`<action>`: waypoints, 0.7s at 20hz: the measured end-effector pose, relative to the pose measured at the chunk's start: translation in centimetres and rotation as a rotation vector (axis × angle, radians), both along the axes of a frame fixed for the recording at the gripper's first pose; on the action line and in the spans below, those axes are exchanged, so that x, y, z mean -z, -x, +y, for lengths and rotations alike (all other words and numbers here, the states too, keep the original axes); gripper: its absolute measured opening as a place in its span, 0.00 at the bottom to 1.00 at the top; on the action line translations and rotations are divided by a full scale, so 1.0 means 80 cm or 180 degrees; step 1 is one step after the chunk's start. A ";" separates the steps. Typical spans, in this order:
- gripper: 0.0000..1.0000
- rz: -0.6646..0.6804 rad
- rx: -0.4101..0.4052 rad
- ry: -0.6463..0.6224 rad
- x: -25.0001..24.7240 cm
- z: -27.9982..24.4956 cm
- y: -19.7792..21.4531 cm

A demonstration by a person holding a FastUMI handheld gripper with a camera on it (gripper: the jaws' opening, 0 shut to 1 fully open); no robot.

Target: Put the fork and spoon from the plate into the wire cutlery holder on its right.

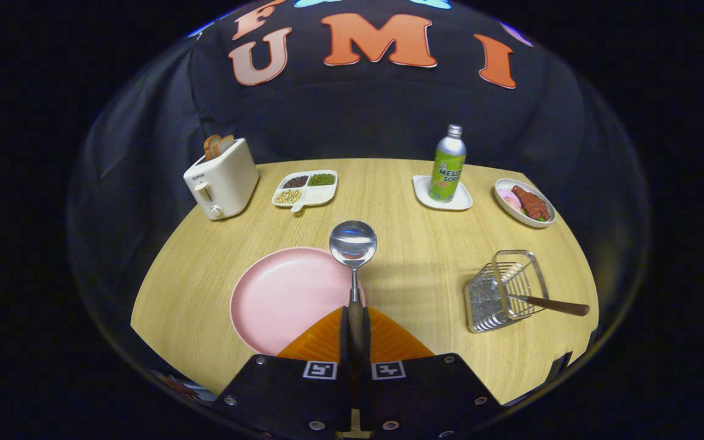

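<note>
My gripper (355, 318) is shut on the dark handle of a metal spoon (352, 243). The spoon sticks straight out ahead of the fingers, its shiny bowl held above the right rim of the pink plate (278, 296). The plate lies just ahead and left of the fingers with nothing on it. The wire cutlery holder (505, 290) stands to the plate's right, near the table's front edge. A utensil with a brown wooden handle (557, 304) leans in the holder, its handle pointing right; its head is hidden inside the wires.
Along the far side of the round wooden table (413, 244) stand a white toaster (220, 179) with bread, a divided dish of beans (305, 188), a green soda bottle (447, 165) on a white coaster, and a bowl of food (524, 202).
</note>
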State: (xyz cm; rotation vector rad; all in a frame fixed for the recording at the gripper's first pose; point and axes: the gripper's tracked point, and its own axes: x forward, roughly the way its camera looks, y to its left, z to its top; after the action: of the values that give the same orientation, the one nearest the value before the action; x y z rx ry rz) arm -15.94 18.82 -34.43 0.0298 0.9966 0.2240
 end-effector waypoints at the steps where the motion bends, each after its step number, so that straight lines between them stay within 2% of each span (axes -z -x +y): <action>1: 0.06 -0.0046 0.0058 0.0020 -0.009 -0.017 -0.005; 5: 0.06 -0.0235 0.0288 0.0069 -0.042 -0.078 -0.030; 14: 0.06 -0.0285 0.0347 0.0324 -0.066 -0.173 -0.048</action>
State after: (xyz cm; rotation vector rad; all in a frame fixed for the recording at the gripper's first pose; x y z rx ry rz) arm -12.09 4.97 -29.17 -0.0186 0.9133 0.0739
